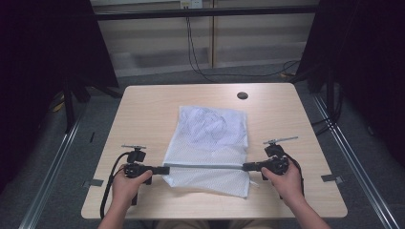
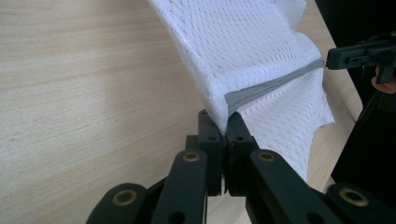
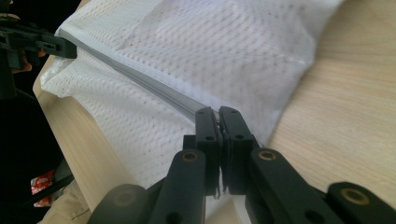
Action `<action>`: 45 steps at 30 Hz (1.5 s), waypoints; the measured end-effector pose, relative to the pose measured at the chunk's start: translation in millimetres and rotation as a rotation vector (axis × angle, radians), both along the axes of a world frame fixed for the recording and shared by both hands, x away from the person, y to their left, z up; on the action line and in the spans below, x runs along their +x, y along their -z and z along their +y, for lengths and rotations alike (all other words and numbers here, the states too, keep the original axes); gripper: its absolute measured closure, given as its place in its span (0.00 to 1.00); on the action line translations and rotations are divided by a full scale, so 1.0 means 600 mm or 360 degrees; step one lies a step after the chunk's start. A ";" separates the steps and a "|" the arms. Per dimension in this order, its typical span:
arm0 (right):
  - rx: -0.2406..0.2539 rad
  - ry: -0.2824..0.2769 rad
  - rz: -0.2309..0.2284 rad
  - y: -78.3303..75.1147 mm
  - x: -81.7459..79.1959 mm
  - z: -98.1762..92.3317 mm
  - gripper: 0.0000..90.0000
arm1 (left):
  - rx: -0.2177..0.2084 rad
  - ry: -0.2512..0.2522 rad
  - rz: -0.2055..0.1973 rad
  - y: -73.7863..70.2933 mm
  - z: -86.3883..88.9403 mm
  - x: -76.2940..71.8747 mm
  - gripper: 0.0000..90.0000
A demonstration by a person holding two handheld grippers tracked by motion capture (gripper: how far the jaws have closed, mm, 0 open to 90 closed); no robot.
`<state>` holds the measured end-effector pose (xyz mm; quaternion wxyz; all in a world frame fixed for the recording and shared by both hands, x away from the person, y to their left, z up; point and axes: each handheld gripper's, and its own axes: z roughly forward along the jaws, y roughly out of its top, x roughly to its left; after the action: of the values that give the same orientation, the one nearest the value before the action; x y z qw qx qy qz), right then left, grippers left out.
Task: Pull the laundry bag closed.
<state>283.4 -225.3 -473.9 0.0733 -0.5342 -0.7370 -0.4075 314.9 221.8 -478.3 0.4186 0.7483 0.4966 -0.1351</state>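
Your left gripper (image 2: 223, 128) and right gripper (image 3: 218, 122) each clamp the mesh bag (image 1: 210, 143)'s grey band (image 1: 205, 166), taut between them; probably folding next, so move together.

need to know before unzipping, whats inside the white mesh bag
Through the white mesh bag a bunched pale lump shows at its far end, apparently fabric. The mesh veils what exactly it is.
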 end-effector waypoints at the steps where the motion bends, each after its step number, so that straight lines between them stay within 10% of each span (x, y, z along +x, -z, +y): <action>1: 0.0006 0.0011 0.0002 0.000 0.000 -0.003 0.97 | -0.0010 0.0006 0.0007 0.000 0.001 0.000 0.98; 28: -0.0051 0.0039 -0.0054 -0.003 -0.005 -0.006 0.96 | -0.0032 0.0047 0.0004 0.001 -0.002 -0.005 0.91; 39: -0.0131 0.0085 -0.0137 -0.005 -0.007 -0.006 0.85 | 0.0004 -0.0052 -0.0119 -0.007 0.007 -0.004 0.51; 45: -0.0161 0.0122 -0.0194 -0.009 -0.007 -0.004 0.62 | 0.0052 -0.0078 -0.0218 -0.007 0.004 -0.001 0.27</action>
<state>279.3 -227.7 -468.6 -0.0142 -0.5392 -0.7388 -0.4040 314.5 224.1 -474.3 0.4426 0.7502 0.4869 -0.0651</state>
